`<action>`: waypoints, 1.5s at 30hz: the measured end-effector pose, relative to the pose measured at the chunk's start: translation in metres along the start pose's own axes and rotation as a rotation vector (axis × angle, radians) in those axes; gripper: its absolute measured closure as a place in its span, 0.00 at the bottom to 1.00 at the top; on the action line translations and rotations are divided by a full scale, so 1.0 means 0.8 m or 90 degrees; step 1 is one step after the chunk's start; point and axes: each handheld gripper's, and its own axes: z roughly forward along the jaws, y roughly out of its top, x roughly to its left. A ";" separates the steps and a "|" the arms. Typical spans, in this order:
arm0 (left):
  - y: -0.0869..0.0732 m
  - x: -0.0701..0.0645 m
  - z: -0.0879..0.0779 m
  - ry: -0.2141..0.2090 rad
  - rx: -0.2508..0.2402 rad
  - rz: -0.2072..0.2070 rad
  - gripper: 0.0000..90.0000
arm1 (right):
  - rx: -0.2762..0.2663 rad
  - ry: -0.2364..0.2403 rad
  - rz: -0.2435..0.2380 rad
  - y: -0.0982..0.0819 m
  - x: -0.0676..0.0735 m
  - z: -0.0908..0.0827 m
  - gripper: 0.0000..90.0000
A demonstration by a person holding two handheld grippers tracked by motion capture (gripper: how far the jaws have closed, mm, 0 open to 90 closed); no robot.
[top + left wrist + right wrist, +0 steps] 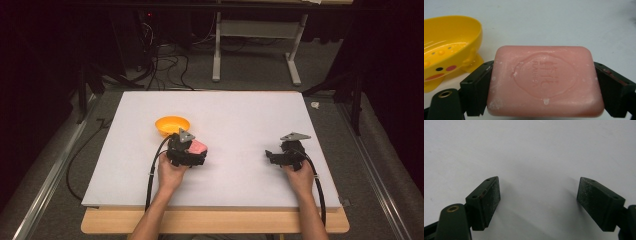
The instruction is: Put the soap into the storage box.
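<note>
Holding the pink soap bar [545, 81] by its two short ends, our left gripper [545, 85] sits left of the surface [240, 110] centre, just beside the yellow soap dish [447, 47]. Our right gripper [537, 202], fingers spread and empty, rests toward the right edge.

A pink bar of soap [545, 81] sits flat between the two black jaws of the left gripper [545, 85], one jaw pressed against each of its short ends, with a stamped oval emblem facing up. To the far left stands a yellow soap dish [447, 45] with a duck face, apart from the soap, on the white table [554, 22].
</note>
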 end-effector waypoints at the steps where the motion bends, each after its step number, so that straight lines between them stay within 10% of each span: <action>1: 0.000 0.001 -0.001 0.001 0.000 0.000 0.15 | 0.000 0.001 0.000 0.000 0.000 0.000 0.22; 45: 0.016 0.051 -0.049 0.066 -0.029 -0.048 0.15 | 0.000 0.002 -0.002 0.000 -0.001 0.000 0.22</action>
